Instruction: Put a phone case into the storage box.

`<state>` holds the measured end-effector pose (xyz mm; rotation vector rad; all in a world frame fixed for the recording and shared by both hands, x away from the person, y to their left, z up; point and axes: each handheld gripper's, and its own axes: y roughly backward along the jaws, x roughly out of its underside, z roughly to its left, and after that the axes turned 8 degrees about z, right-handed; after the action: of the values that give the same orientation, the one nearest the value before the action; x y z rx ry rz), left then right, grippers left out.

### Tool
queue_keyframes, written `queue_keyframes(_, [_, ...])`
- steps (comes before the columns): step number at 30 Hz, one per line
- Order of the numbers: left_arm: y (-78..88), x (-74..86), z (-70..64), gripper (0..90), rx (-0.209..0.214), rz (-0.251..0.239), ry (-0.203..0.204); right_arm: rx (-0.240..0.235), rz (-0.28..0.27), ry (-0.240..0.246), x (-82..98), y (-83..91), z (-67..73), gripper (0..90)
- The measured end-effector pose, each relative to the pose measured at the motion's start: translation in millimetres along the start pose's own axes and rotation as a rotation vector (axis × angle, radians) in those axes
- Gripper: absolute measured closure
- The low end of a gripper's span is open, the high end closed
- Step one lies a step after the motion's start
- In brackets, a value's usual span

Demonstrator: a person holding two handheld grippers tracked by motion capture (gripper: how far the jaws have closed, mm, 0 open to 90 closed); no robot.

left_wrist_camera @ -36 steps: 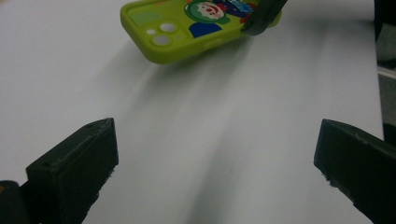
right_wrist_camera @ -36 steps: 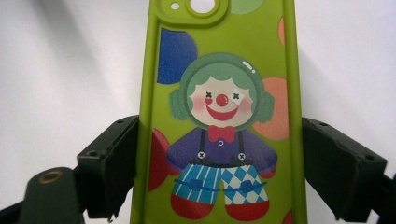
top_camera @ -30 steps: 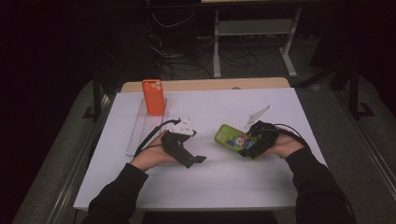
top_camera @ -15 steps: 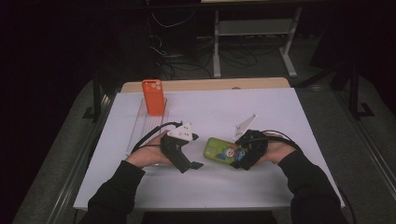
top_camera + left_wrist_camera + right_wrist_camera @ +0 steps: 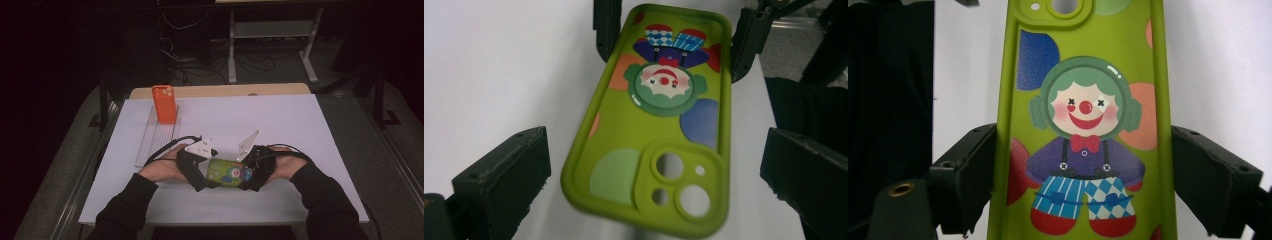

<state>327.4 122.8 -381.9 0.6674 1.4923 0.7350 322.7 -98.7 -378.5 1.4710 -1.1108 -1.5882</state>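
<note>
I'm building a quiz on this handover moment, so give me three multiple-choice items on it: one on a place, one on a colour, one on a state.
1. Where does the orange phone case stand?
A. at the far end of the clear tray
B. between the two grippers
C. at the table's right edge

2. What colour is the clown phone case?
A. orange
B. lime green
C. white

3. How do the left gripper jaws stand around the clown case?
A. pressed on its sides
B. apart from it, with gaps both sides
C. closed below it

Answers: 1 A, the high view shows it upright at the tray's far end. 2 B, both gripper views show green. 3 B, the left gripper view shows table on either side.
</note>
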Motion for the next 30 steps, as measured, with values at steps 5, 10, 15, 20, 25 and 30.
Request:
queue_keyframes(5, [-6.3, -1.2, -4.3, 0.0, 0.029, 0.024, -0.004, -0.014, 0.002, 0.027, -6.9, -1.0, 6.1, 15.1])
queue_keyframes(10, [-12.1, -2.0, -7.9, 0.0, 0.057, 0.04, -0.015, -0.017, 0.0, 0.047, -12.1, 1.1, 10.9, 15.1])
queue_keyframes(15, [-17.6, -2.4, -9.5, 0.0, 0.068, 0.055, -0.018, -0.015, -0.007, 0.062, -14.5, 2.9, 13.0, 15.0])
queue_keyframes(20, [-18.4, -2.5, -9.5, 4.9, 0.07, 0.058, -0.008, -0.015, -0.006, 0.064, -14.7, 3.0, 13.9, 15.0])
queue_keyframes(25, [-17.0, -1.6, -8.0, 10.0, 0.075, 0.058, -0.018, -0.014, -0.007, 0.068, -14.7, 3.1, 13.6, 15.0])
queue_keyframes(30, [-16.6, -1.7, -8.3, 13.0, 0.094, 0.066, -0.02, -0.019, -0.005, 0.07, -15.0, 3.4, 14.2, 15.0])
